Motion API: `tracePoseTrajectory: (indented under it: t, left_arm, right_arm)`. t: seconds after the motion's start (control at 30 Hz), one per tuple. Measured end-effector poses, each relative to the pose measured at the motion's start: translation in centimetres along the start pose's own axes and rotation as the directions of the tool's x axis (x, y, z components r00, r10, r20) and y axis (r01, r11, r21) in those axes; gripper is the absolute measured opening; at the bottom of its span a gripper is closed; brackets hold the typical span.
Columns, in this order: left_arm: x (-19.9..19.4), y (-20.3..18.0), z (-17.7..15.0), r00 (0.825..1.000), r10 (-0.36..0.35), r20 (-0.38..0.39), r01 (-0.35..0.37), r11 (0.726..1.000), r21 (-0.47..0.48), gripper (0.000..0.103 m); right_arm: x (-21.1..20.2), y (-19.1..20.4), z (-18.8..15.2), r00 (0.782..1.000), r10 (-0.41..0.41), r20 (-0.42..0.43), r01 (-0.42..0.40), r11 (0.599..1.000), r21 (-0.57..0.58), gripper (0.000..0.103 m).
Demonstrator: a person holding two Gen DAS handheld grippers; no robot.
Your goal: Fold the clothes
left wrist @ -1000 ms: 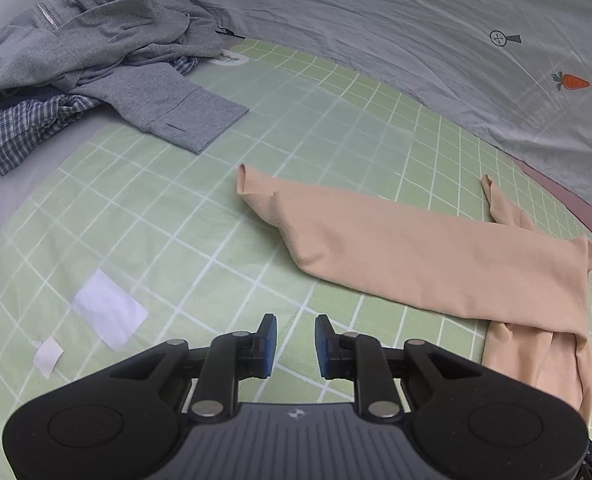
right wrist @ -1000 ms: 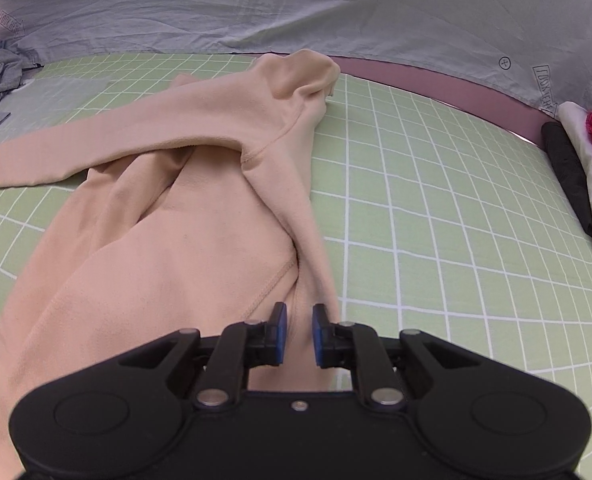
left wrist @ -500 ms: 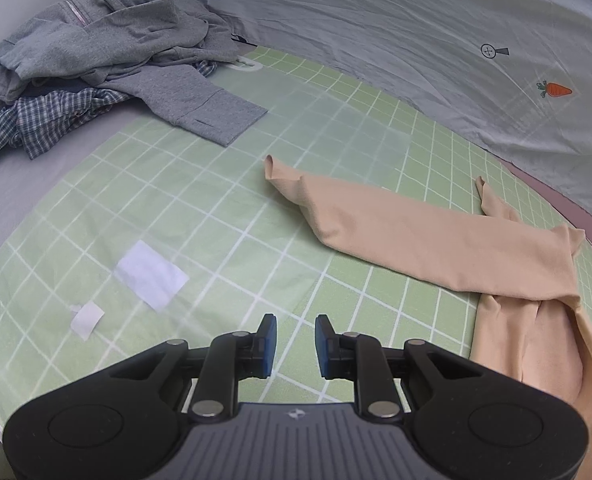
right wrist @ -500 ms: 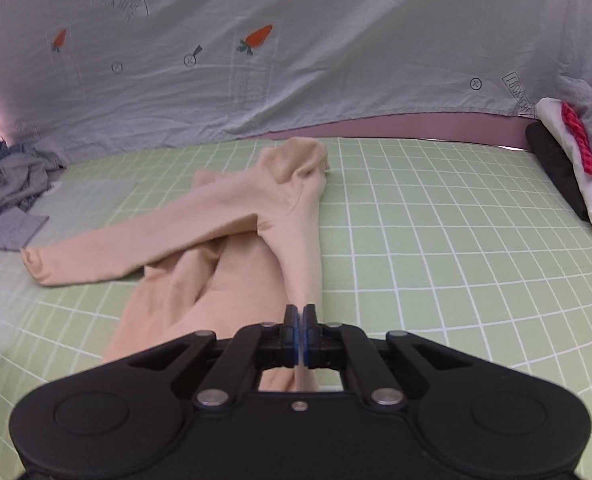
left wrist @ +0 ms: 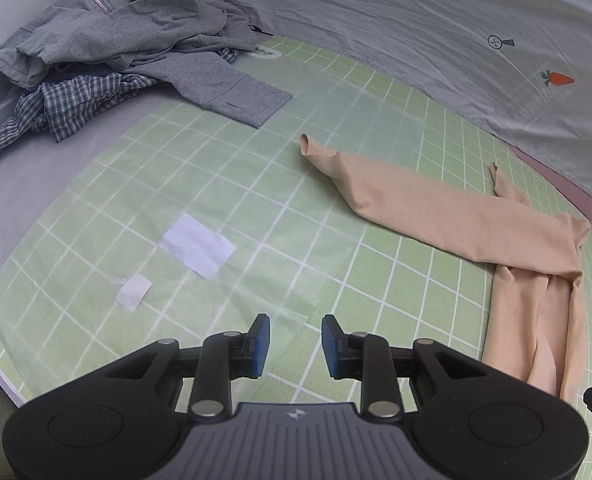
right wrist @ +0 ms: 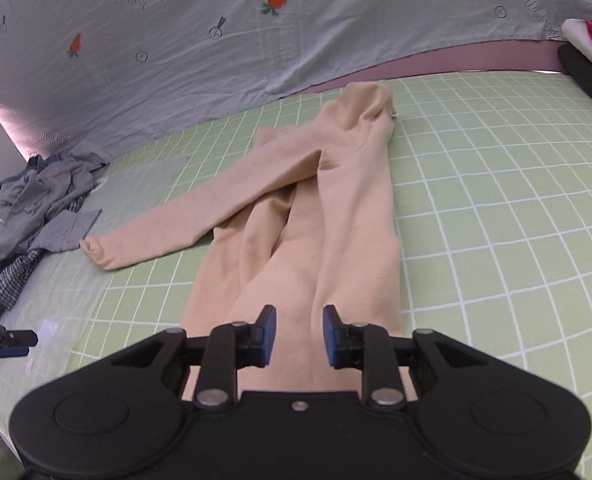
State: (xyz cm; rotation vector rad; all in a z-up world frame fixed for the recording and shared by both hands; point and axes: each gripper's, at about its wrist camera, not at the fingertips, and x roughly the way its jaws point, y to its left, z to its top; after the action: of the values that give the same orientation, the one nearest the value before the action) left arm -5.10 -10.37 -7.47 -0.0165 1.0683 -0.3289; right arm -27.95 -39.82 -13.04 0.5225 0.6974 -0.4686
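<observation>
A: Hovering with its jaws apart, the right hand-held gripper [right wrist: 299, 336] holds nothing; it hangs low over the near end of the beige top [right wrist: 308, 240], its fingers pointing up the length of the cloth toward the far edge of the green grid mat [right wrist: 496, 184].

B: Why there?

A: My guess is that the near hem is the handy place to take hold for a fold. The garment lies lengthwise on the middle of the mat, one side laid in over the body, while its long sleeve [left wrist: 428, 204] stretches out toward the mat's left side.

B: And the left hand-held gripper [left wrist: 295, 346]?

A: Released too, empty, tilted down over bare mat near the front edge, well apart from the sleeve's cuff. It seems to be waiting its turn.

B: What else is about?

A: A grey and checked pile of clothes [left wrist: 108, 52] sits at the far left corner, probably awaiting folding, and two white paper scraps [left wrist: 198, 250] lie ahead of the left fingers.
</observation>
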Motion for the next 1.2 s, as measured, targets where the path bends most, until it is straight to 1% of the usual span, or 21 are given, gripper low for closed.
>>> tracePoseTrajectory:
  t: [0.07,0.13,0.2,0.27,0.3,0.37,0.4,0.47,0.5,0.53,0.57,0.6,0.7,0.77,0.87,0.9,0.93,1.0,1.07,1.13,1.2]
  left_arm:
    - [0.2,-0.1,-0.3,1.0,-0.002,-0.013,0.002,1.0,0.016,0.031]
    - [0.3,-0.3,-0.6,1.0,-0.01,-0.022,0.011,0.999,0.041,0.031]
    - [0.3,-0.6,-0.9,0.999,-0.018,-0.029,0.019,0.998,0.06,0.032]
    - [0.5,-0.9,-1.0,0.999,-0.023,-0.038,0.025,0.997,0.069,0.033]
    - [0.7,-1.1,-1.0,0.999,-0.025,-0.039,0.028,0.997,0.073,0.034]
    - [0.9,-1.4,-0.8,0.999,-0.025,-0.037,0.027,0.997,0.076,0.039]
    - [1.0,-1.6,-0.6,0.999,-0.023,-0.033,0.026,0.997,0.076,0.041]
    - [1.2,-1.9,-0.2,1.0,-0.018,-0.024,0.02,0.997,0.074,0.045]
    - [1.4,-2.0,0.1,1.0,-0.015,-0.02,0.016,0.997,0.072,0.048]
    - [1.6,-2.1,0.4,1.0,-0.011,-0.015,0.012,0.997,0.07,0.049]
    - [1.8,-2.3,0.8,1.0,-0.008,-0.011,0.008,0.998,0.068,0.052]
    - [2.0,-2.4,1.1,1.0,-0.004,-0.006,0.004,0.998,0.064,0.054]
    - [3.1,-2.6,2.5,1.0,0.014,0.003,-0.014,0.999,0.043,0.057]
    - [4.1,-2.8,3.6,1.0,0.025,0.007,-0.025,0.999,0.021,0.057]
    - [5.8,-3.1,5.7,0.999,0.038,0.013,-0.037,0.999,-0.017,0.058]
    - [6.5,-3.3,6.4,0.999,0.042,0.012,-0.042,0.999,-0.028,0.058]
    - [7.3,-3.5,7.2,0.999,0.047,0.01,-0.047,0.998,-0.04,0.058]
    - [9.0,-3.9,8.8,0.999,0.051,0.0,-0.051,0.996,-0.072,0.058]
    - [10.7,-4.4,10.4,0.998,0.056,-0.017,-0.057,0.993,-0.1,0.058]
    - [12.2,-4.9,11.7,0.997,0.08,-0.025,-0.082,0.99,-0.111,0.058]
    - [12.8,-5.2,12.2,0.994,0.109,-0.018,-0.11,0.989,-0.096,0.058]
  right_arm:
    - [-1.1,-0.9,-0.1,0.998,-0.053,0.018,0.053,0.998,0.029,0.027]
    - [-1.0,-1.6,-1.0,0.991,-0.134,-0.006,0.134,0.991,0.013,0.025]
    - [-0.8,-1.8,-2.3,0.983,-0.18,-0.043,0.18,0.984,-0.004,0.025]
    - [-0.5,-1.3,-3.5,0.982,-0.167,-0.085,0.165,0.986,-0.022,0.025]
    - [-0.3,-0.8,-3.9,0.98,-0.169,-0.103,0.164,0.985,-0.052,0.026]
    - [-0.2,0.5,-4.2,0.977,-0.188,-0.102,0.173,0.976,-0.134,0.027]
    - [-0.4,0.9,-4.0,0.978,-0.187,-0.094,0.171,0.973,-0.156,0.031]
    - [-0.9,0.9,-3.1,0.984,-0.165,-0.062,0.154,0.976,-0.153,0.041]
    - [-1.1,0.7,-2.4,0.985,-0.165,-0.047,0.157,0.977,-0.141,0.051]
    - [-1.3,0.6,-1.8,0.985,-0.167,-0.03,0.162,0.978,-0.131,0.066]
    - [-1.3,0.4,-1.1,0.984,-0.18,-0.011,0.177,0.976,-0.128,0.073]
    - [-1.0,0.3,-0.3,0.982,-0.19,0.005,0.189,0.973,-0.133,0.084]
    - [-0.1,-0.1,2.1,0.978,-0.207,0.041,0.211,0.967,-0.141,0.086]
    - [1.1,-0.5,4.0,0.978,-0.204,0.054,0.209,0.97,-0.126,0.086]
    - [3.3,-1.1,7.0,0.98,-0.191,0.063,0.196,0.976,-0.098,0.075]
    - [4.1,-1.3,7.9,0.981,-0.182,0.063,0.187,0.979,-0.086,0.067]
    - [5.0,-1.6,8.9,0.983,-0.172,0.062,0.177,0.981,-0.075,0.057]
    - [7.4,-2.7,11.2,0.989,-0.14,0.05,0.143,0.988,-0.051,0.046]
    - [9.5,-3.3,12.9,0.991,-0.124,0.042,0.125,0.991,-0.044,0.042]
    - [12.0,-3.7,14.7,0.994,-0.107,0.026,0.108,0.993,-0.039,0.033]
    - [14.4,-4.1,16.1,0.996,-0.092,0.006,0.092,0.995,-0.038,0.026]
